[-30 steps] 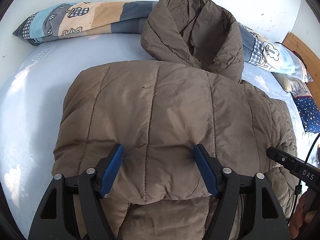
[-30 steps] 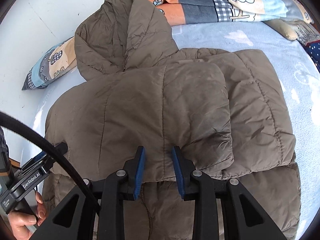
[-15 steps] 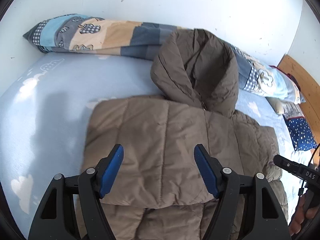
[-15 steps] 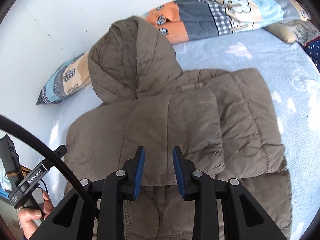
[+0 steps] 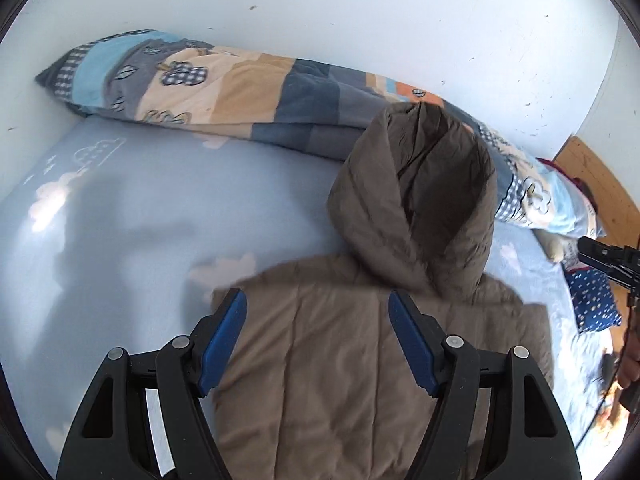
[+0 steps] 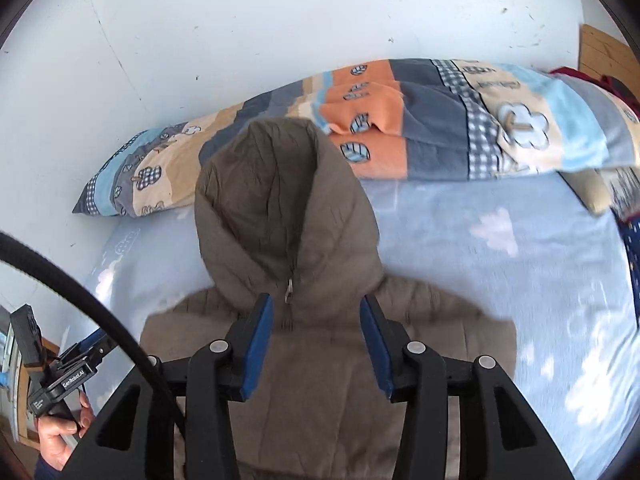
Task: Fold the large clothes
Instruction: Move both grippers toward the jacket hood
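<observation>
A brown quilted hooded jacket [image 5: 360, 360] lies folded on the pale blue bed sheet [image 5: 132, 220], its hood [image 5: 416, 200] pointing to the far pillows. In the right wrist view the jacket [image 6: 320, 380] shows its hood [image 6: 280, 208] and a zip pull [image 6: 289, 292]. My left gripper [image 5: 318, 304] hovers open above the jacket's shoulder, nothing between its blue pads. My right gripper [image 6: 318, 306] hangs above the collar; its jaws are opening and hold nothing.
A long patchwork pillow or quilt [image 5: 224, 88] lies along the white wall. A dark blue dotted cushion [image 5: 594, 300] and a wooden headboard [image 5: 596, 176] are at the right. A hand [image 6: 60, 436] holds the other gripper at the lower left of the right wrist view.
Both grippers have lifted up and back from the folded jacket, which now looks smaller and lower in each view. The right gripper's jaws have widened. The jacket stays folded.
</observation>
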